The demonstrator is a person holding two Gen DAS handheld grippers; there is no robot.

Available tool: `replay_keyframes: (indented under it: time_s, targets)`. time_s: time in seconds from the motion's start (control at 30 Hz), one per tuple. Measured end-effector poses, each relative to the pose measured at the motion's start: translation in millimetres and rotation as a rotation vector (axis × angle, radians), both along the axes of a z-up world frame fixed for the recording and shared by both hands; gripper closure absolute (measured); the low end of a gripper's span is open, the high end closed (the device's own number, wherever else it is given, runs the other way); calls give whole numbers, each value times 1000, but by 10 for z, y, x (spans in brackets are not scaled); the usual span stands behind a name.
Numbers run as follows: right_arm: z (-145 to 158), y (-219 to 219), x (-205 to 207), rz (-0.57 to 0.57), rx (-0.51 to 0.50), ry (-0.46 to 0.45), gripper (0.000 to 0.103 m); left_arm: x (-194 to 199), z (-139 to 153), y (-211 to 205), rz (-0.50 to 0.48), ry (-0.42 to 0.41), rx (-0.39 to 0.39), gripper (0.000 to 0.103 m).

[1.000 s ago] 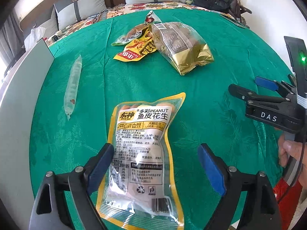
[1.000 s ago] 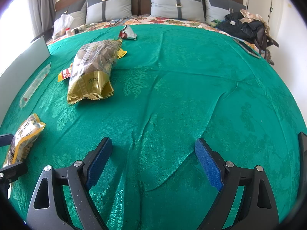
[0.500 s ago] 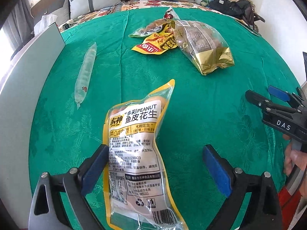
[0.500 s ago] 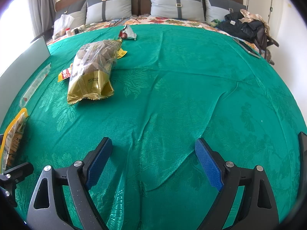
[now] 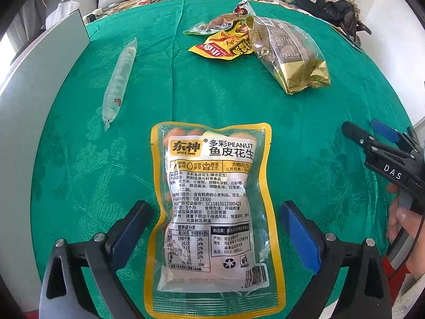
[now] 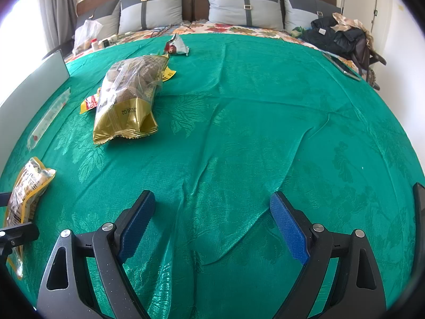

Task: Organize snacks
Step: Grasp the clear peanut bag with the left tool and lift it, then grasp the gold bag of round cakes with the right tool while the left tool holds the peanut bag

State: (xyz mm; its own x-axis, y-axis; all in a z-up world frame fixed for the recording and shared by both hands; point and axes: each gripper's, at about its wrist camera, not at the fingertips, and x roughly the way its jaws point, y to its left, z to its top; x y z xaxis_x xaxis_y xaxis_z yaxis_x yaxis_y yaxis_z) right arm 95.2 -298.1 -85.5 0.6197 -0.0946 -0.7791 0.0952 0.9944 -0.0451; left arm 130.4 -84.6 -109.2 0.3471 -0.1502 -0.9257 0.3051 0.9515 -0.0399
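A yellow-edged peanut packet lies flat on the green cloth between the spread fingers of my left gripper, which is open and not touching it. The packet also shows at the far left of the right wrist view. My right gripper is open and empty over bare cloth; it shows at the right edge of the left wrist view. A gold bag of snacks, a yellow sachet, a green-edged packet and a small silver packet lie farther back.
A long clear tube packet lies at the left near a grey panel. Pillows and dark clothes sit beyond the cloth. A person's hand holds the right gripper.
The left gripper swung so the peanut packet, earlier tilted and off to the left, now lies straight and centred between its fingers. The right gripper has not moved.
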Motion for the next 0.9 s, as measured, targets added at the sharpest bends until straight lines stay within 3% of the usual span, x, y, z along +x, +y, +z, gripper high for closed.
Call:
replay_keyframes:
  time_s: [0.03,0.3,0.4,0.47,0.57,0.67,0.77,0.9]
  targets:
    - [-1,2,0,0,0,0,12,-33,-11,-43,-18,-18,37,3]
    - [-23,24,13,11,11,5,9,-94,-48,-24,-37,-76,4,0]
    - [-1,46,108,56,8,75,7,-171,-49,-12,-36,-96,-3,0]
    - [114,33,210,64,50,113,8,-233,-44,6,-34,-112,-10,0]
    - [412,102,355,70,149,53,8,-254,-38,21,-31,-132,-16,0]
    - [542,371,688,101,181,80,8,-270,-22,30,-33,-138,-18,0]
    - [442,681,1070,130,138,174,8,-304,-18,48,-41,-146,-21,0]
    - [183,900,1278,115,-1,261,11,-350,-5,82,-53,-152,-25,0]
